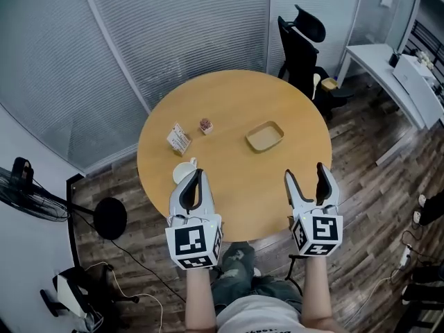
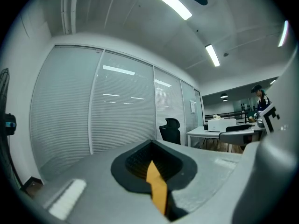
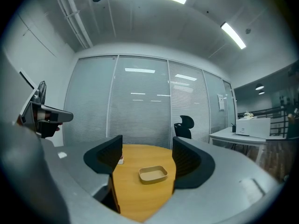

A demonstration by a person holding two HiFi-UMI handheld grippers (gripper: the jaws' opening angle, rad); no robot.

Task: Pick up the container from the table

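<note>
Approach step, nothing lifted yet: container (image 1: 264, 137) sits right of centre on the table (image 1: 236, 96), well ahead of the right gripper (image 1: 305, 173), jaws wide and empty; left gripper (image 1: 196, 177), pinched together on nothing, hovers at the near edge; next move likely needs a forward reach to straddle the rim.

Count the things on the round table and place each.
4: a tan container right of centre, a small brown object and a card stand left, a white cup partly behind the left gripper.
</note>
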